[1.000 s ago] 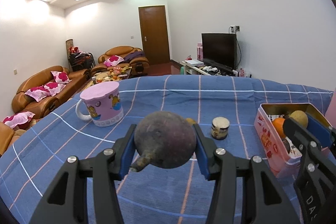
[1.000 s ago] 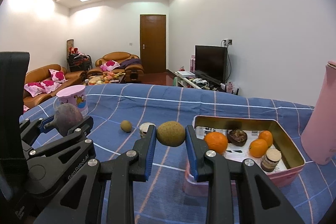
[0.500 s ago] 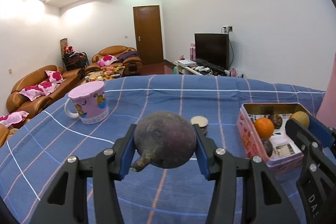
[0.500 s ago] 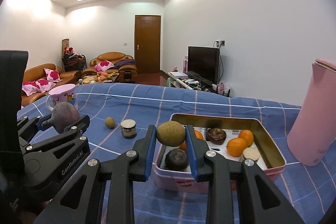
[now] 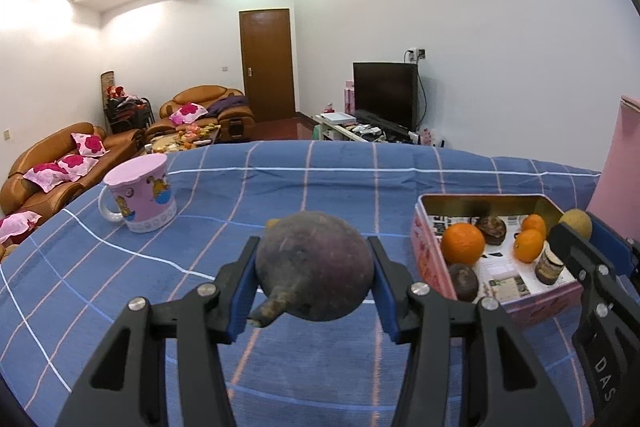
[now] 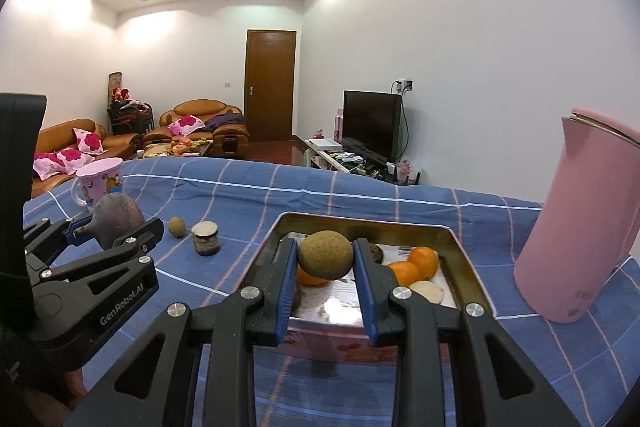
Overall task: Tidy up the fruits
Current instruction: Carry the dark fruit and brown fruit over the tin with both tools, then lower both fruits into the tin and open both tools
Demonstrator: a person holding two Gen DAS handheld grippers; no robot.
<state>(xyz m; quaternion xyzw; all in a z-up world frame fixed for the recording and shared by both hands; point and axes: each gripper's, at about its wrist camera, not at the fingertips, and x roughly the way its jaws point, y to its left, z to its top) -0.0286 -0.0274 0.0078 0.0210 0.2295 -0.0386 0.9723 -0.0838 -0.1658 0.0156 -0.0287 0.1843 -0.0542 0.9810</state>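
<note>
Above the pink tin of oranges: carrying fruit in, right gripper clamping a tan round fruit, left gripper clamping a mangosteen beside it; next, likely lowering and releasing inside.

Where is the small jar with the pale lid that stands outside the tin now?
In the right wrist view, the small jar stands upright on the blue checked cloth, left of the tin and just right of a small round brown fruit.
</note>
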